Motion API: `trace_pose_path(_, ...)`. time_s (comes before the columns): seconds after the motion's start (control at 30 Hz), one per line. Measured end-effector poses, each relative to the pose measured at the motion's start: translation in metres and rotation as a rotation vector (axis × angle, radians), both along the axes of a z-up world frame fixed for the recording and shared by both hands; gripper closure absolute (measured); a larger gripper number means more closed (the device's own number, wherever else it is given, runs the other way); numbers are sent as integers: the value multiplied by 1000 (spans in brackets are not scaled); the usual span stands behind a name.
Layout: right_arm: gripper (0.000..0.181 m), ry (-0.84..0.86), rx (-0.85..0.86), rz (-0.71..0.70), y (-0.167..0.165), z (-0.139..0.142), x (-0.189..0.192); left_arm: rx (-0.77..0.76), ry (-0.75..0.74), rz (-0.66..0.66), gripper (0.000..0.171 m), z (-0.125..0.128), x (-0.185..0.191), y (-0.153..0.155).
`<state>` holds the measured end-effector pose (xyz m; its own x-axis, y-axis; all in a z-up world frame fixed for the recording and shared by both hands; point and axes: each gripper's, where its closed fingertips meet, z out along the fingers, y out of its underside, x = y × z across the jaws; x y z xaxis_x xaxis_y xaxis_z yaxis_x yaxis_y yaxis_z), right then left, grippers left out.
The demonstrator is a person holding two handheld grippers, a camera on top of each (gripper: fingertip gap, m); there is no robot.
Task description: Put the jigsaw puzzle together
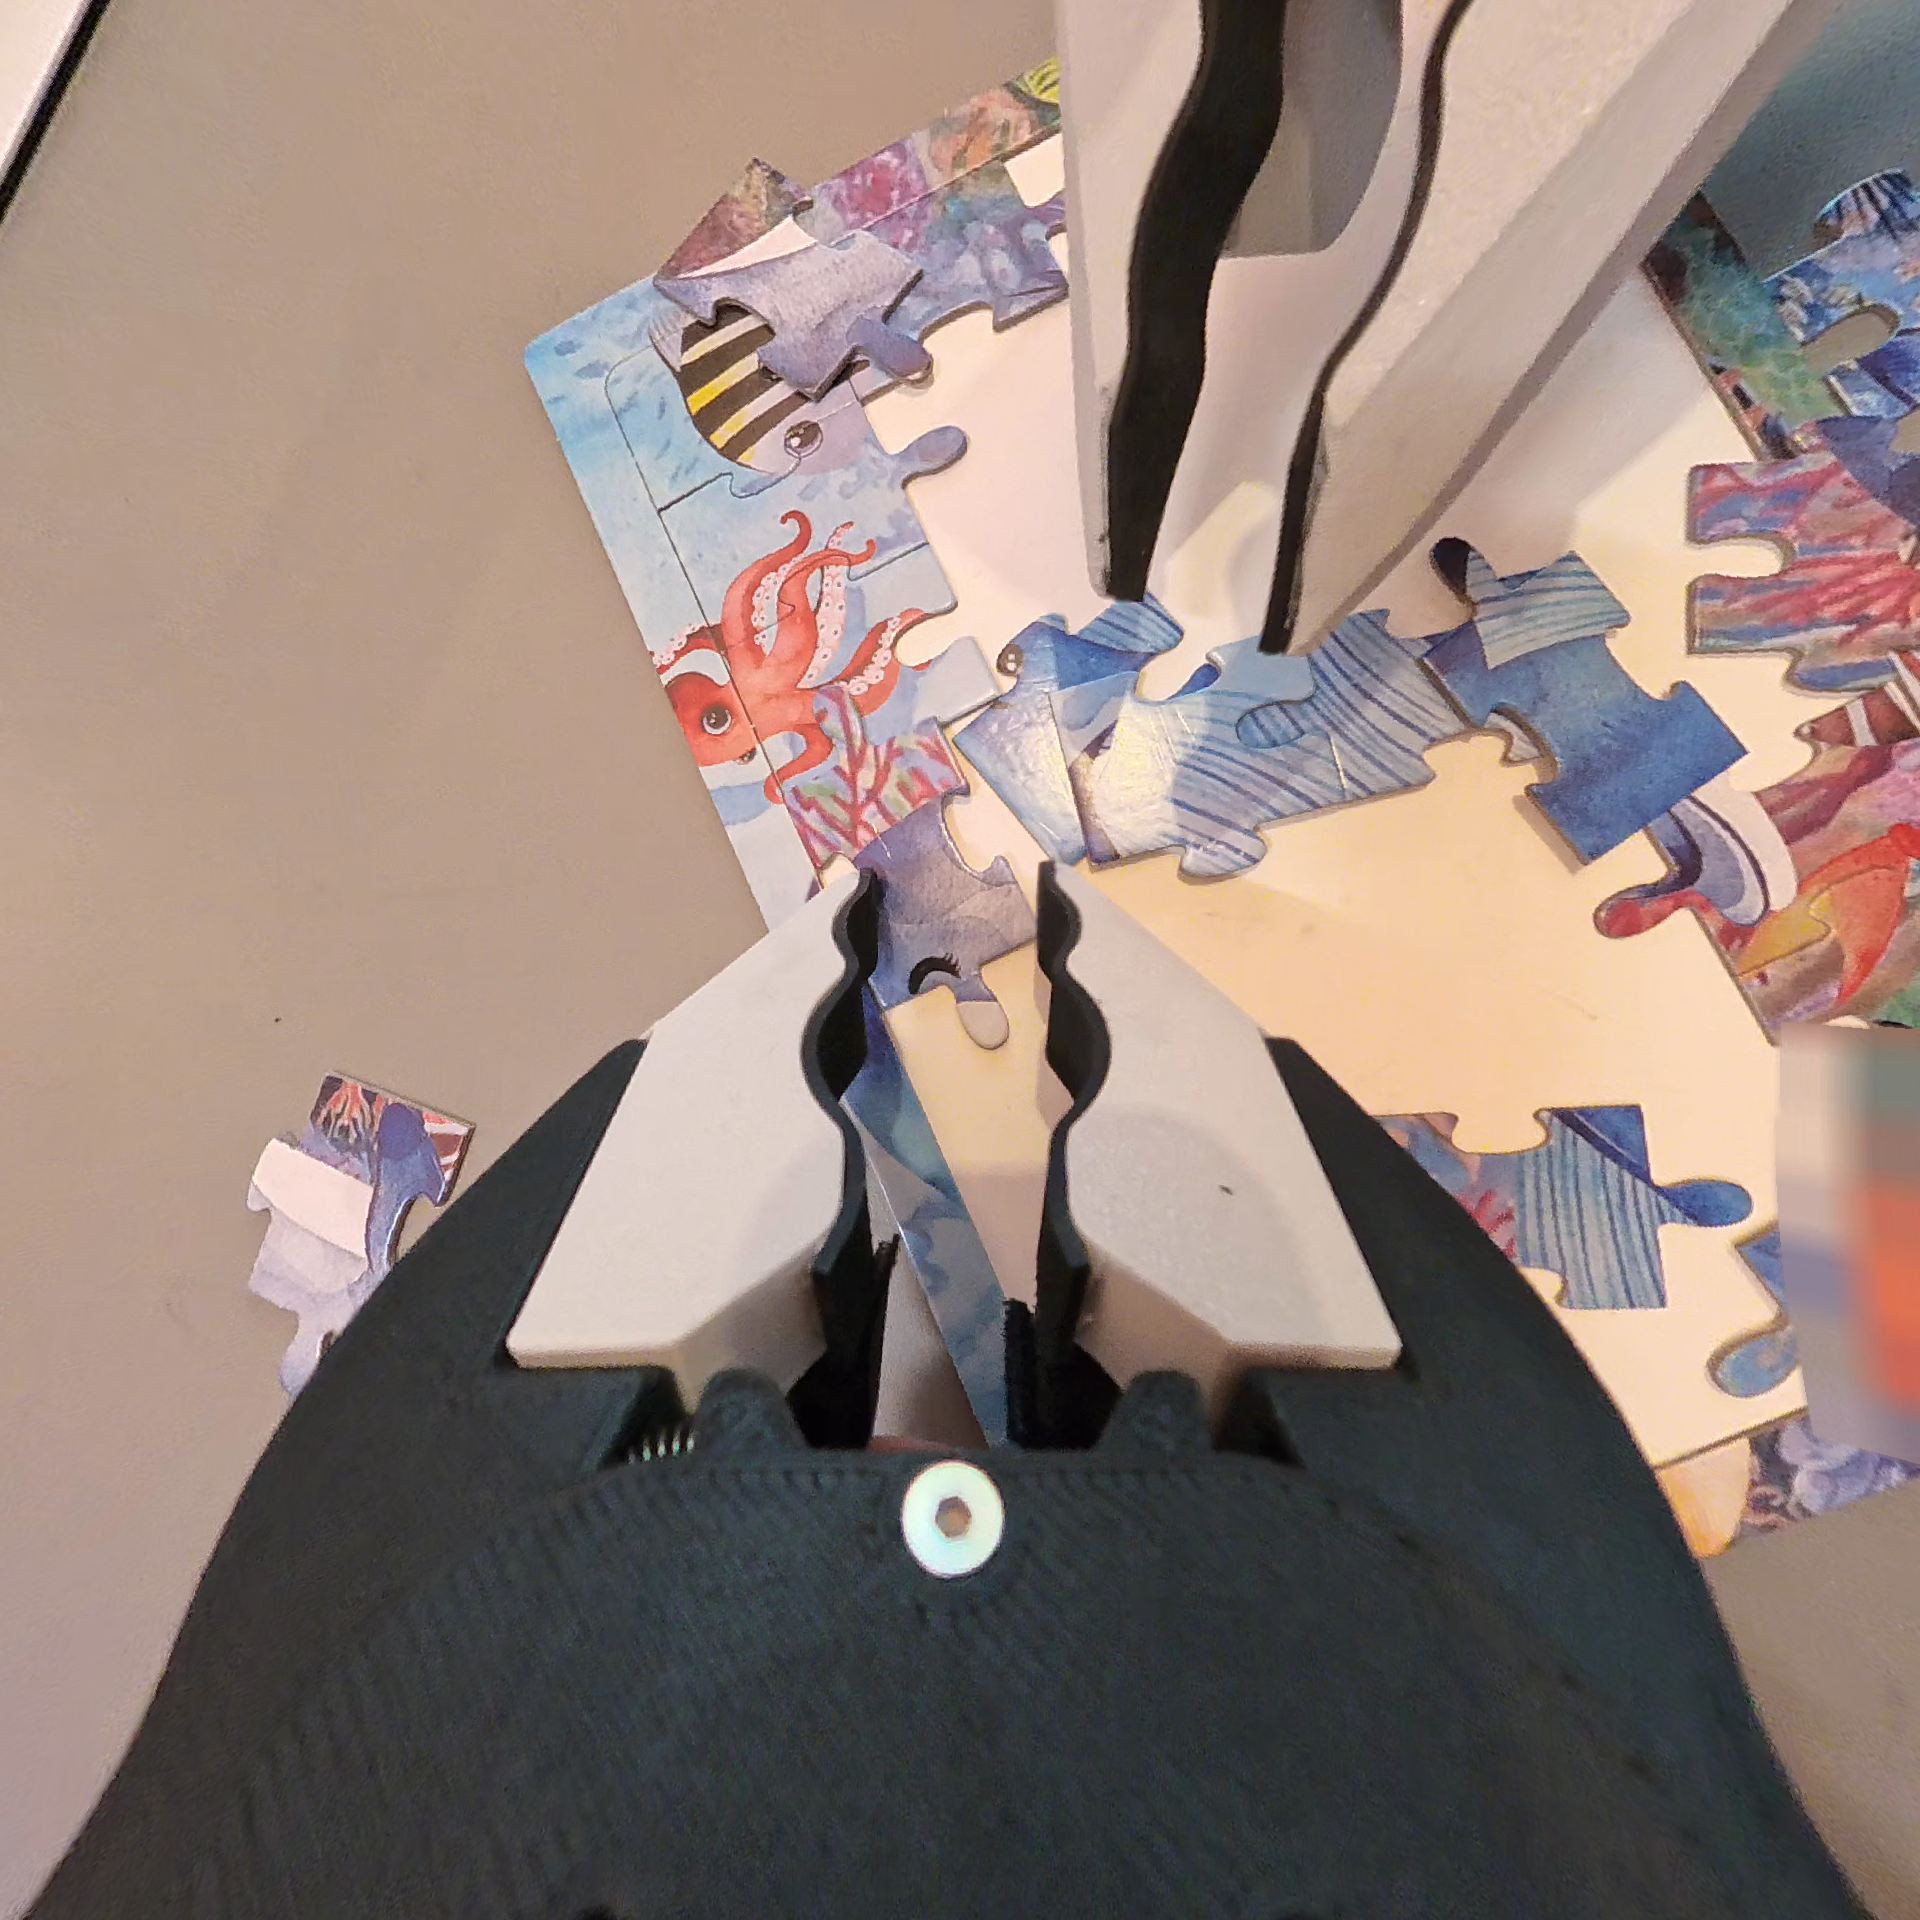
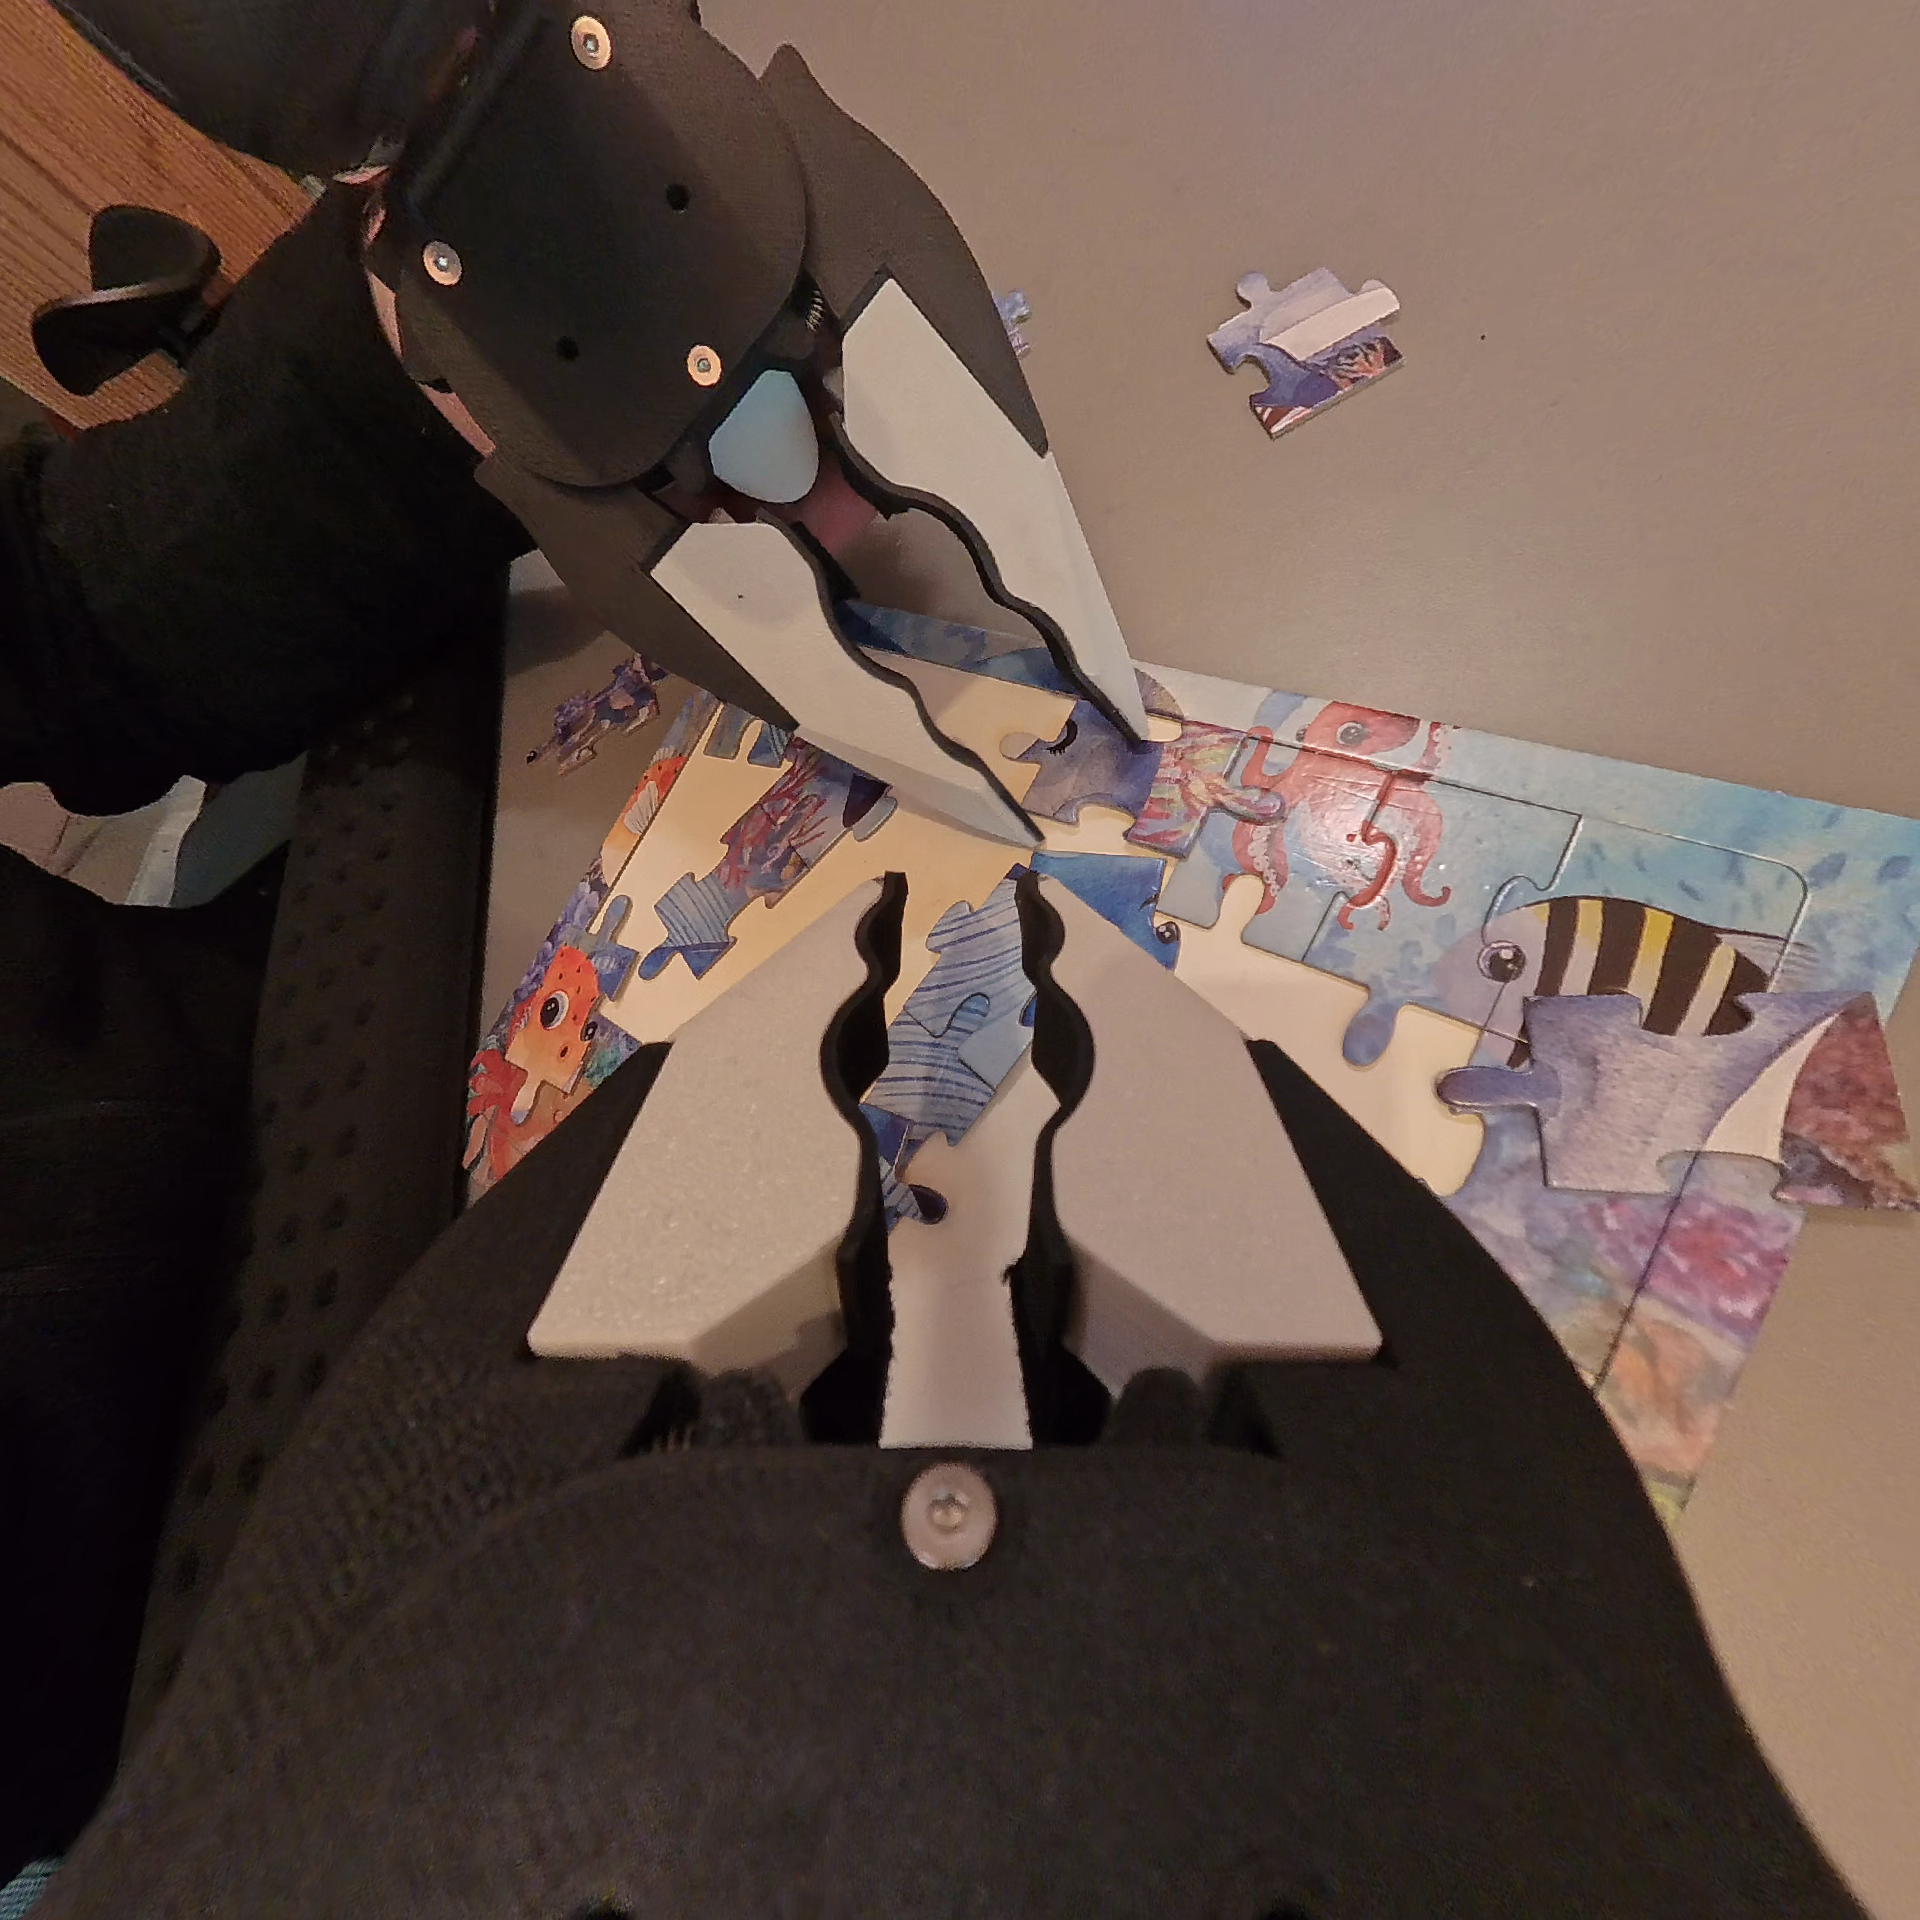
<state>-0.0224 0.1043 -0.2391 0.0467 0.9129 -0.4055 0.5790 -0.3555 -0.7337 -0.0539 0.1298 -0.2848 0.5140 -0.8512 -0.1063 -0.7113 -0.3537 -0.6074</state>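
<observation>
We are looking down on a plain grey-beige tabletop, matte and evenly lit, with soft light glancing off it. At the far top-left corner of the left wrist view, a white surface with a dark edge is showing. In the right wrist view, a brown woven panel is sitting at the upper left.

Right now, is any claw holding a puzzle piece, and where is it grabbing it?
Neither. The left claw stands open astride the purple eyelash piece, which lies flat; the right claw is open over blue striped pieces.
</observation>
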Motion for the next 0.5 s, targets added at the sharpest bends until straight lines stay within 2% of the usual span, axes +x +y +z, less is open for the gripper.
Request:
trace_pose_path(0.2,161,3,6,3,-1,1,-1,9,-9,55,139,2,-2,8)
trace_pose_path(0.5,161,4,7,7,-2,2,-1,-64,-67,108,142,-1,0,9)
